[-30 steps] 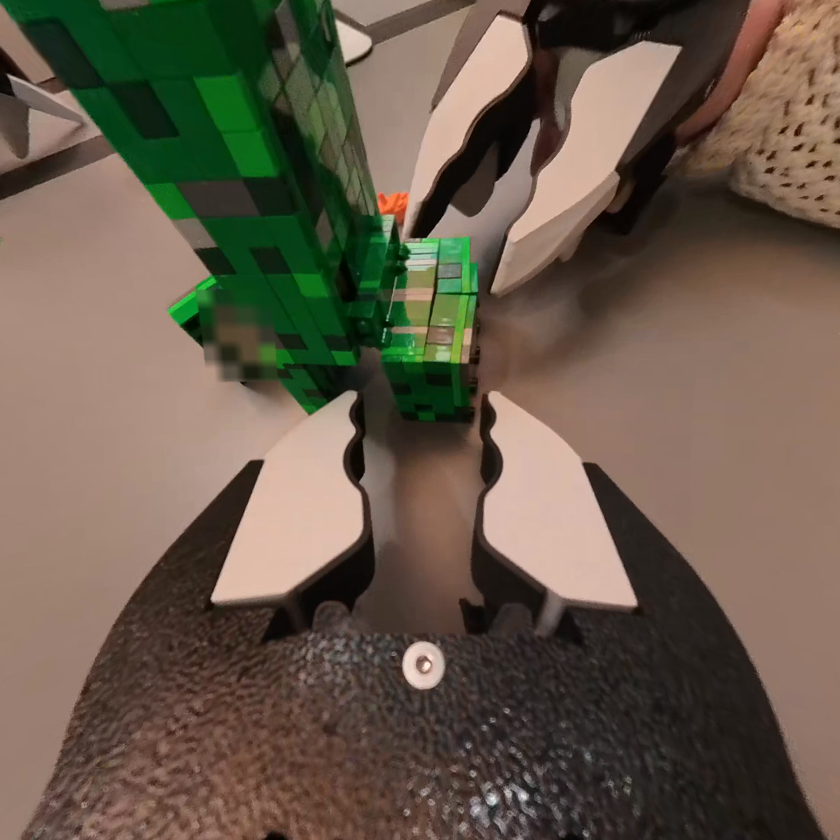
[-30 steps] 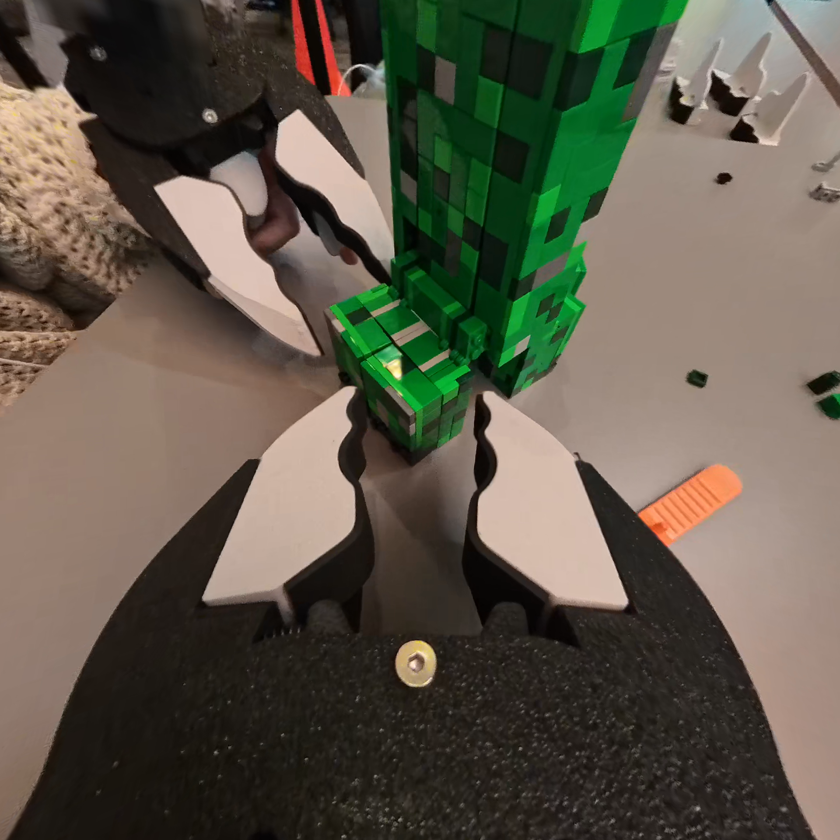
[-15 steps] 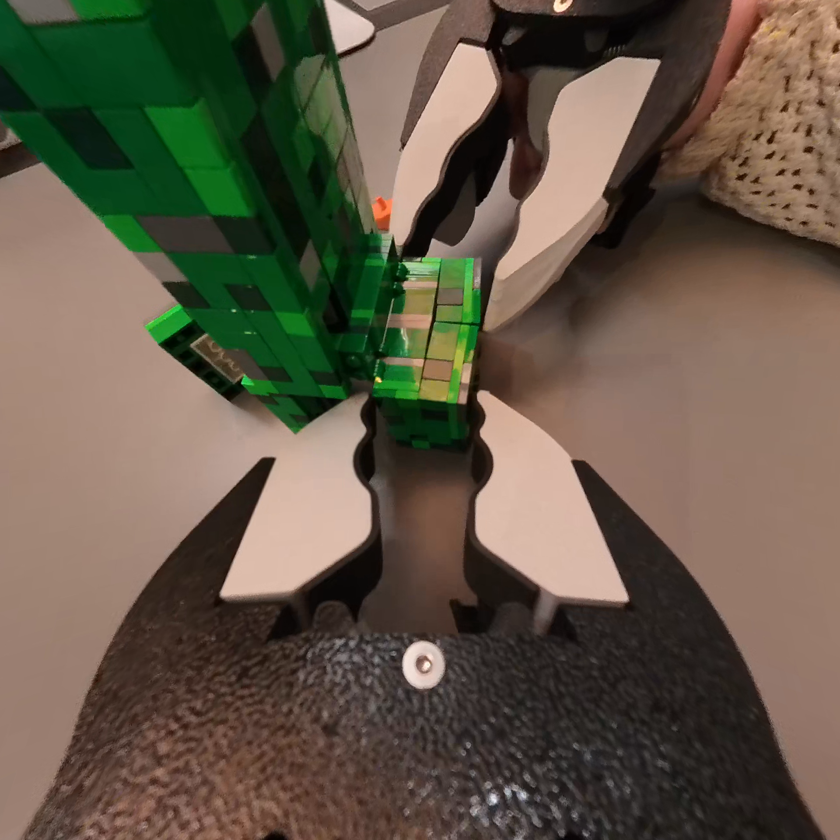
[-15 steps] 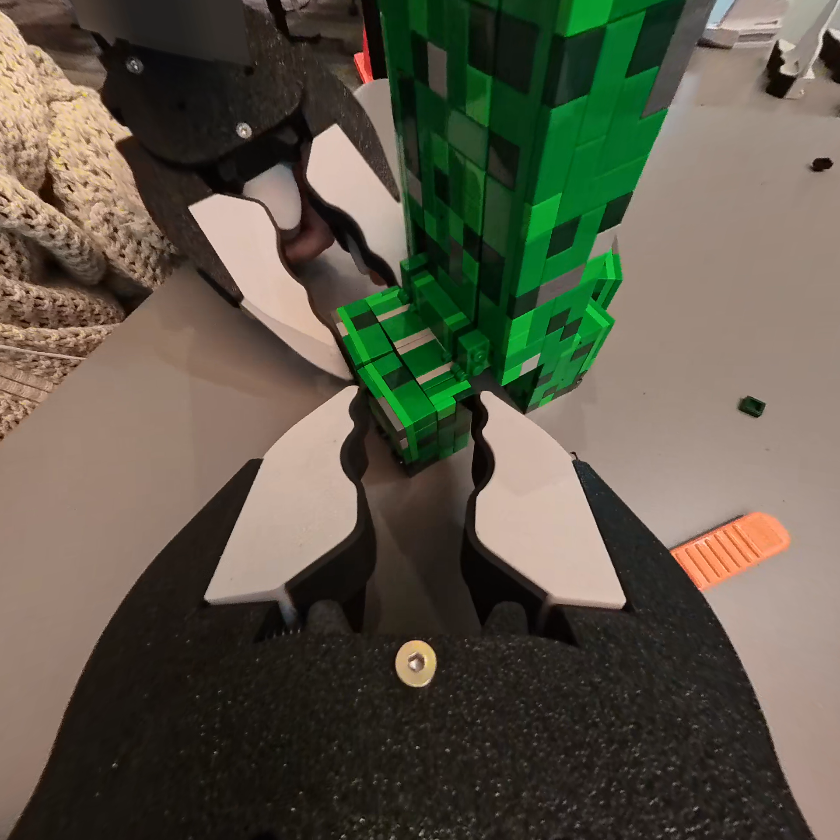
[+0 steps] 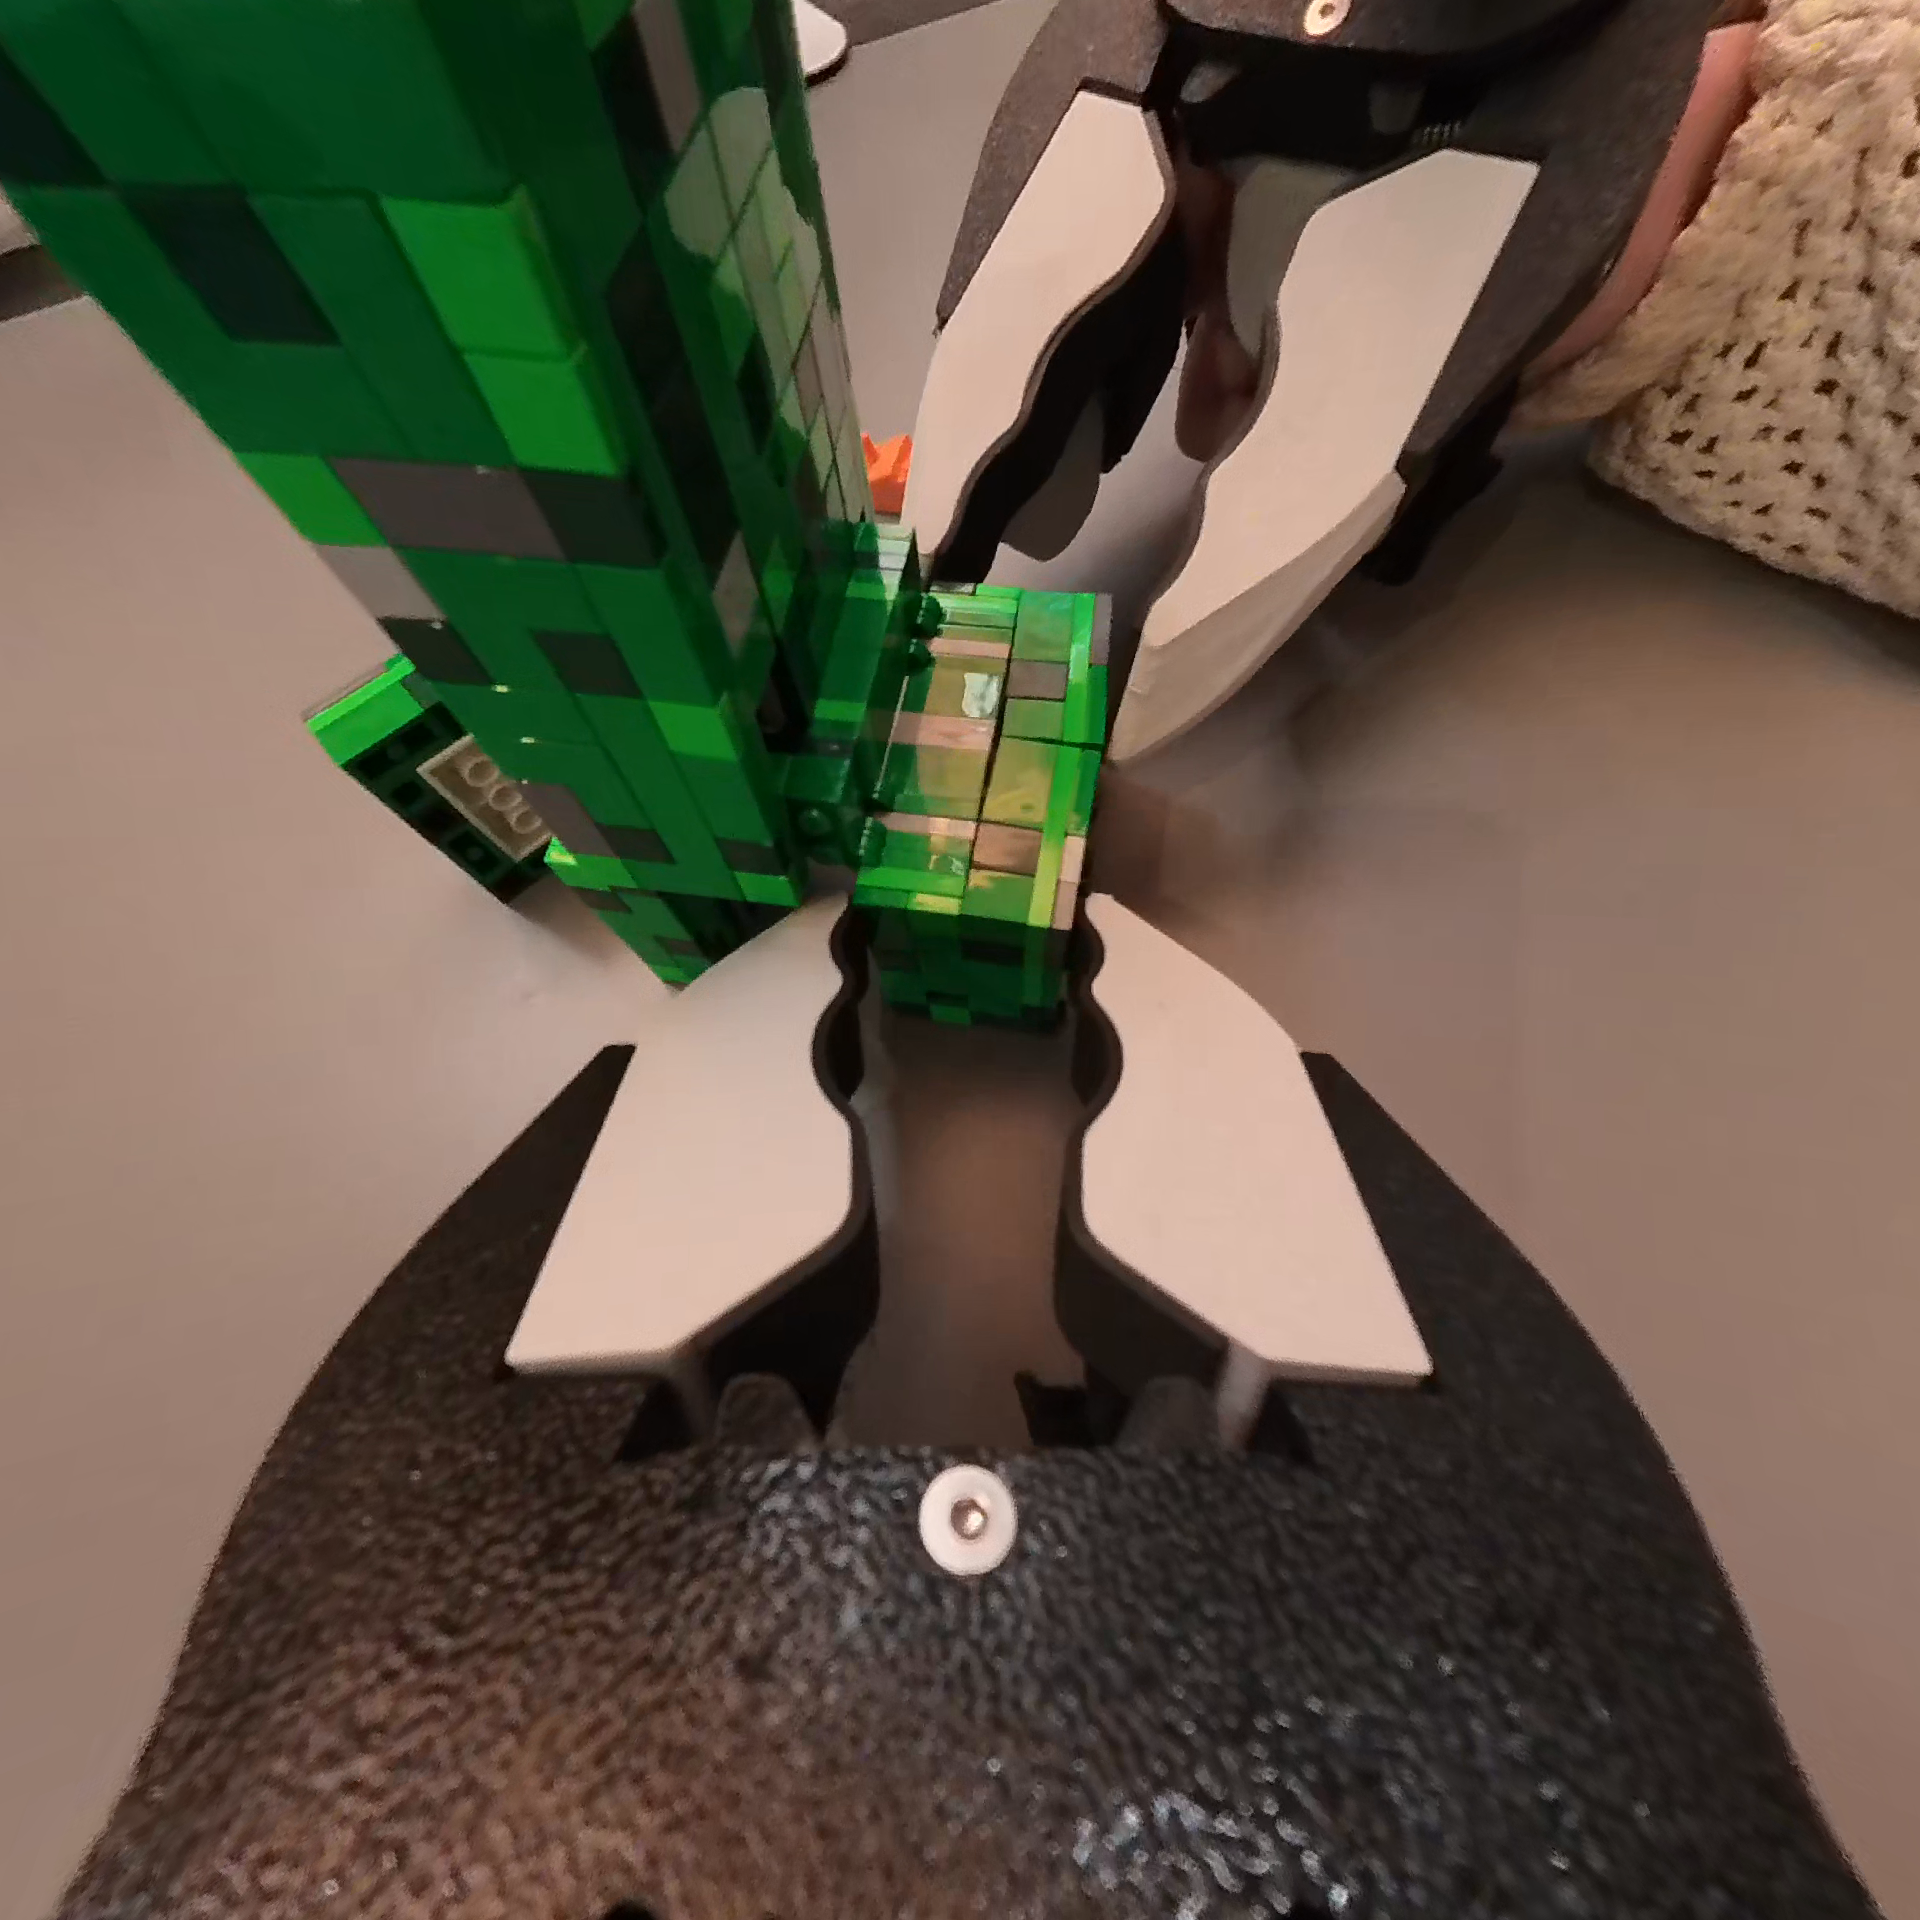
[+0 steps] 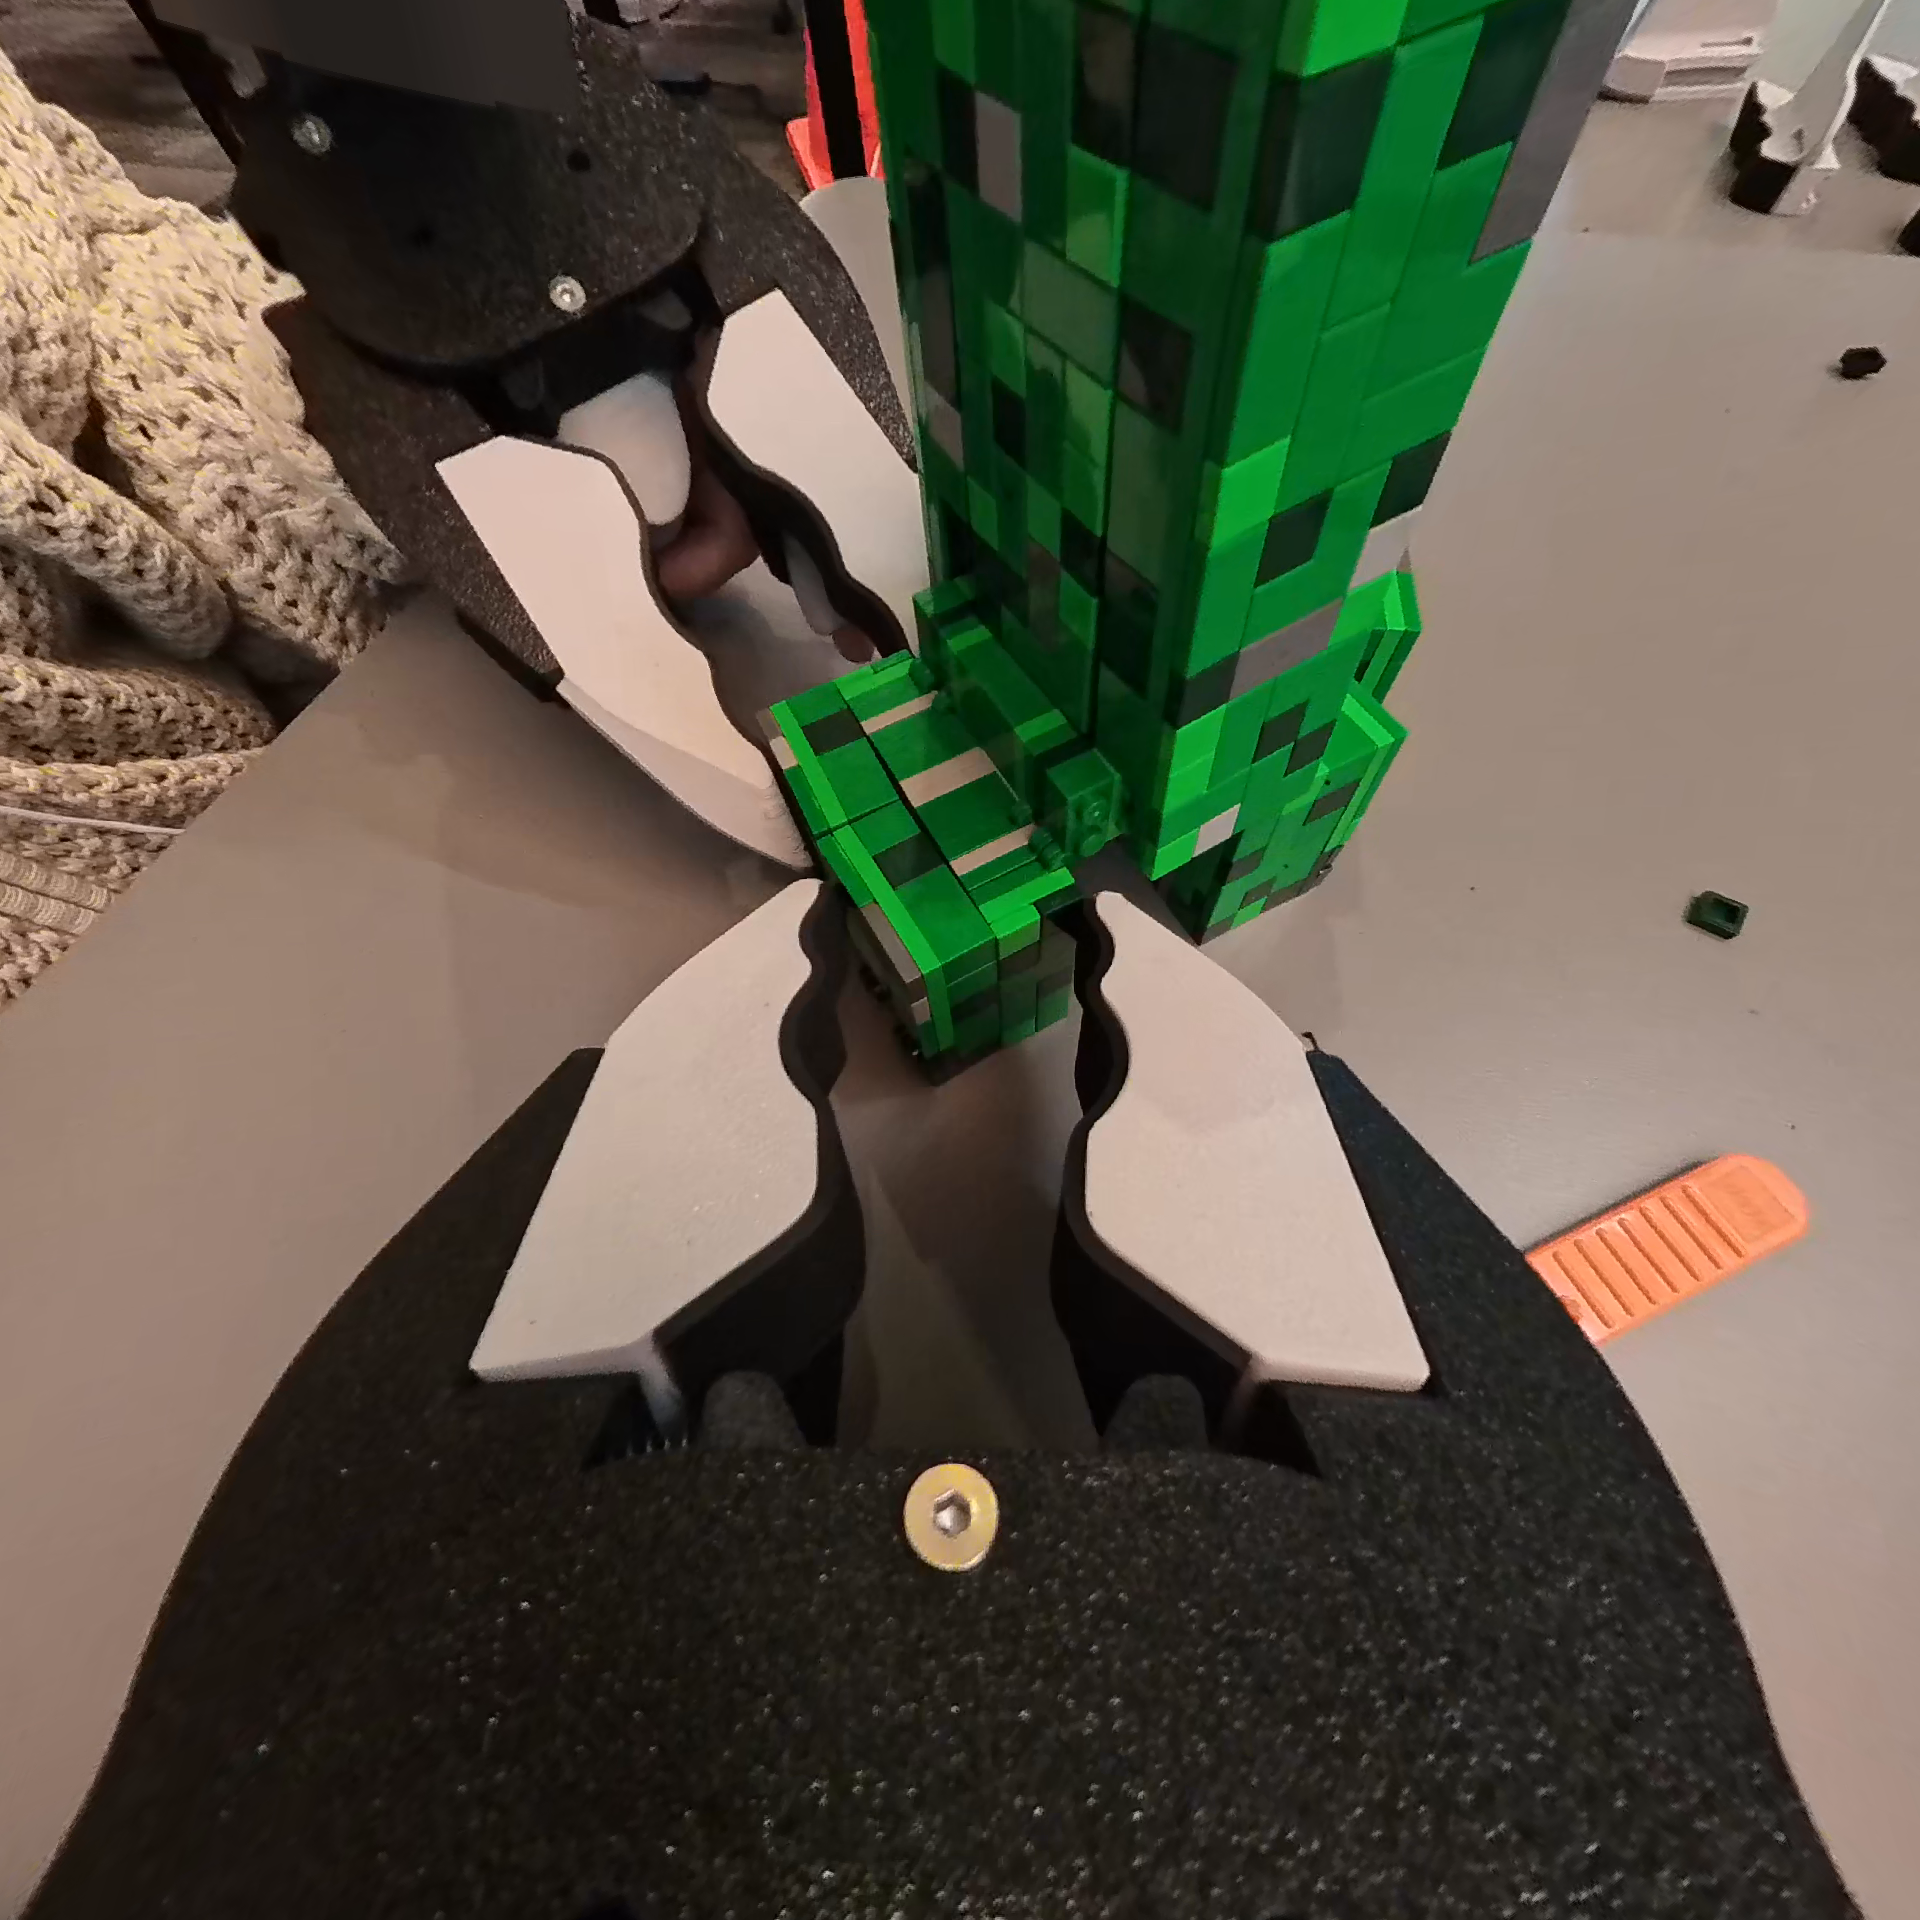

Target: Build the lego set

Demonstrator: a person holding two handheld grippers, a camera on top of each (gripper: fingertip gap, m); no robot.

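Note:
A tall green pixel-pattern lego tower [image 5: 499, 416] stands on the grey table [image 5: 208, 1091]. A small green foot block [image 5: 977, 790] sits against its base. My left gripper [image 5: 964, 930] is closed on the near end of this block, a finger on each side. In the right wrist view, the tower [image 6: 1195, 416] rises behind the foot block [image 6: 914, 810]. My right gripper [image 6: 956, 909] is open, with its tips on either side of the block's near corner. Each gripper shows in the other view: the right [image 5: 1039, 644], the left [image 6: 821, 748].
An orange brick separator [image 6: 1662, 1247] lies right of my right gripper. Small dark pieces [image 6: 1720, 912] lie on the table further right. A green-and-black piece with a pale plate [image 5: 436, 769] sits behind the tower's base. A cream knit sleeve [image 6: 125, 468] lies at the table's left edge. Left and right tips are no more than a few centimetres apart. The orange brick separator [image 6: 1662, 1247] lies around 11 centimetres away from my right fingertips.
Both grippers moved in toward the foot block. The left gripper's fingers narrowed onto its near end. The right gripper came forward until its tips were on either side of the block's corner.

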